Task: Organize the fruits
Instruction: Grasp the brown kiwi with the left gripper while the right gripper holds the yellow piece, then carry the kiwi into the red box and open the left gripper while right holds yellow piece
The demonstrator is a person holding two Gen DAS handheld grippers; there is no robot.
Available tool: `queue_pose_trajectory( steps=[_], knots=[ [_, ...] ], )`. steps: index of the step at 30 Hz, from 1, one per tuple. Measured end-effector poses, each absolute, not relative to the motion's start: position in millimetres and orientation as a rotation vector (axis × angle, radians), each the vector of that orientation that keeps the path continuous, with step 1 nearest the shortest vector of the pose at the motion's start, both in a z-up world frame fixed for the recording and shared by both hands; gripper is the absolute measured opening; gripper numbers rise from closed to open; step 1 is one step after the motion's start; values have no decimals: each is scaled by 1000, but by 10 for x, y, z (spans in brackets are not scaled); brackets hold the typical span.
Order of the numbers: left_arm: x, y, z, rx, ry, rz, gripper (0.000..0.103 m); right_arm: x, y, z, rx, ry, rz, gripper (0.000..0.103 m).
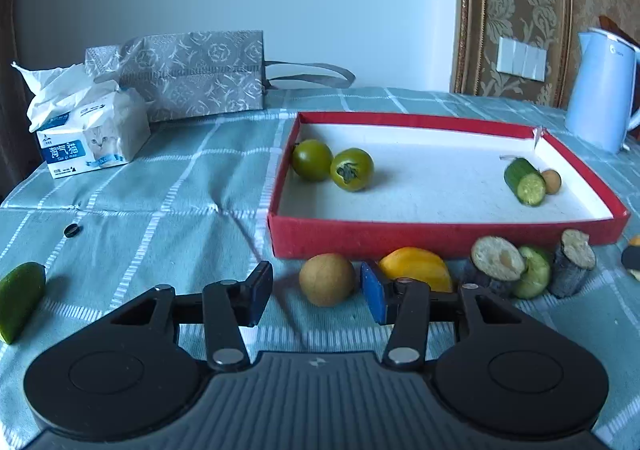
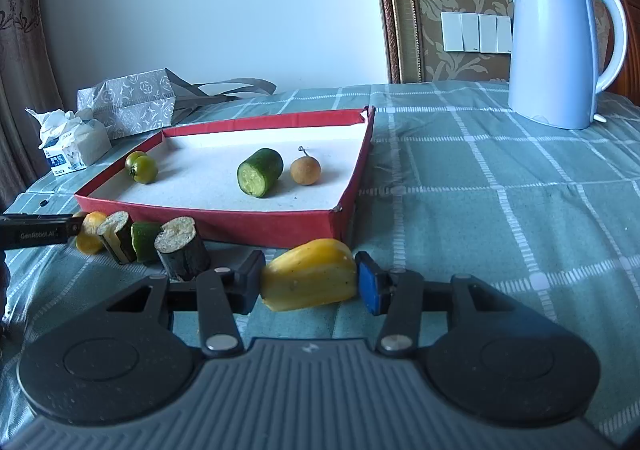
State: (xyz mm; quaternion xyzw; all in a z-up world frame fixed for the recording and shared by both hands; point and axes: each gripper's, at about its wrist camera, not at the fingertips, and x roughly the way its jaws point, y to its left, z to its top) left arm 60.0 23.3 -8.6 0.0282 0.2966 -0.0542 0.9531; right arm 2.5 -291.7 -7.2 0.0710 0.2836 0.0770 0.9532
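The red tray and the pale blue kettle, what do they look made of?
The shallow red tray looks like cardboard, likely a box lid: matte red paper outside, rough white lining inside, with a torn, peeling far corner. The pale blue kettle looks like smooth moulded plastic with a soft sheen; whether there is metal under that shell cannot be told.
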Motion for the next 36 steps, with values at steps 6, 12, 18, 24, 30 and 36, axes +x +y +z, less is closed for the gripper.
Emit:
queue_pose_trajectory(
  steps=[6, 12, 18, 24, 30, 36],
  knots=[
    [612, 231, -90, 58, 609, -110, 44, 29, -2914, -73, 147, 576, 158, 46],
    [597, 217, -84, 57, 603, -96, 28, 28, -2918, -75, 148, 576, 157, 46],
    [460, 205, -43, 65, 569, -28, 27, 19, -2930, -69, 153, 570, 154, 46],
    [224, 234, 67, 61, 498, 51, 27, 8, -2932, -65, 155, 561, 154, 46],
    [126, 205, 224, 55, 455, 37, 27, -4, -2929, -59, 155, 554, 148, 46],
    [310, 40, 430, 60, 419, 0, 27, -2, -2935, -58, 157, 554, 147, 46]
  ],
)
